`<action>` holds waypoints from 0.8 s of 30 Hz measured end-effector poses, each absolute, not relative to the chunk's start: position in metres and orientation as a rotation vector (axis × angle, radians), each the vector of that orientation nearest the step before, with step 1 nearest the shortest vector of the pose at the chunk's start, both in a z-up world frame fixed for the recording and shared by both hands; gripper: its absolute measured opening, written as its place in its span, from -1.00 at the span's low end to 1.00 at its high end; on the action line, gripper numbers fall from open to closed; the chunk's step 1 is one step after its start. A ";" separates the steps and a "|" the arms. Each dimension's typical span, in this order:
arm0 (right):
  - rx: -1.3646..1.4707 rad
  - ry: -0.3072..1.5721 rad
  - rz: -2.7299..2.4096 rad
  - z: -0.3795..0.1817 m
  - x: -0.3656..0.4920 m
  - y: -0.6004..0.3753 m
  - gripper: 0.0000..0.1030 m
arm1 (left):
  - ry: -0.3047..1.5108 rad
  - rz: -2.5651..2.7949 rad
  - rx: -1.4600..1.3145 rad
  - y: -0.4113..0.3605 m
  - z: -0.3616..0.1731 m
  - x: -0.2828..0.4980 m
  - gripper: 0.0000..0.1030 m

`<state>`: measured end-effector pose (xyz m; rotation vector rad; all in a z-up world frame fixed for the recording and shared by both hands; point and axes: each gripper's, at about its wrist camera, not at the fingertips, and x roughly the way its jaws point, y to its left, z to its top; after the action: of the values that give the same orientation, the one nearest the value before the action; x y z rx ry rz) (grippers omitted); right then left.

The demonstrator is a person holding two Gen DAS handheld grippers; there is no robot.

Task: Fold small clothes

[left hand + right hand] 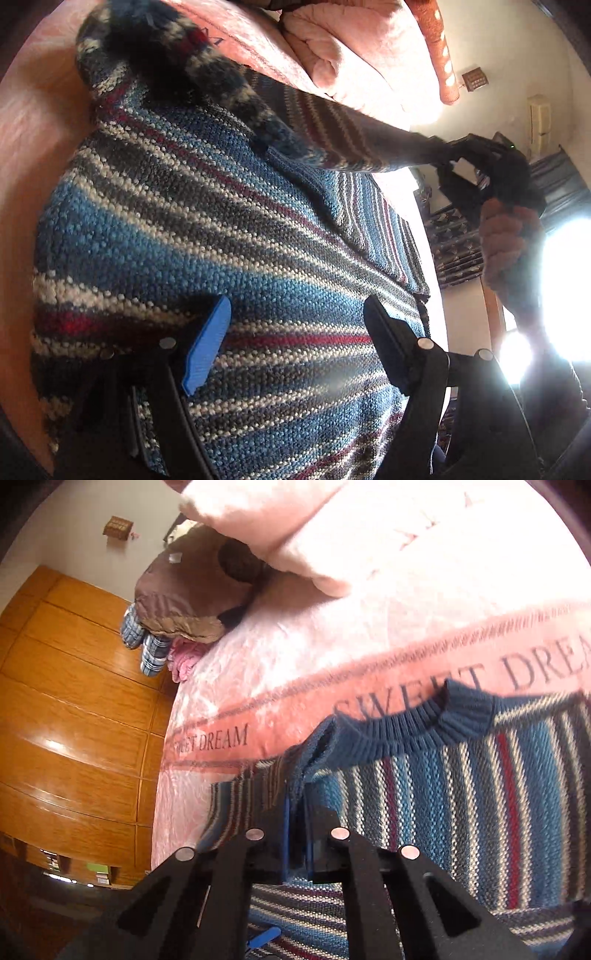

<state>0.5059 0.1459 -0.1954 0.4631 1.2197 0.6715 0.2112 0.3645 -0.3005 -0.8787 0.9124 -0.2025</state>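
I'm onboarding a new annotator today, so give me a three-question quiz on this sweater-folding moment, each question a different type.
1. True or false: the left claw is closed on the striped sweater.
2. Multiple choice: what is the right claw gripping? A) the pink blanket B) the sweater's sleeve C) nothing
3. Fill in: the words printed on the pink blanket beside the sweater's collar read "SWEET ____".

Key:
1. False. Its fingers are spread apart over the sweater body.
2. B. Its fingers are pinched together on the sleeve, which the left wrist view shows lifted off the body.
3. DREAM.
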 end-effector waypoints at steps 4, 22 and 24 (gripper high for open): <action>0.422 1.151 0.667 -0.148 0.513 0.128 -0.89 | 0.909 -0.205 -0.885 0.364 -0.300 0.211 0.39; 0.497 1.212 0.521 -0.213 0.511 0.010 -0.89 | 0.908 -0.218 -0.882 0.370 -0.286 0.213 0.29; 0.513 1.225 0.506 -0.231 0.508 0.000 -0.89 | 0.901 -0.218 -0.883 0.371 -0.282 0.213 0.29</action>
<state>0.5077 -0.0004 -0.2315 0.5131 1.2252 0.5060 0.2127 0.3712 -0.2821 -0.8831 0.9013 -0.2179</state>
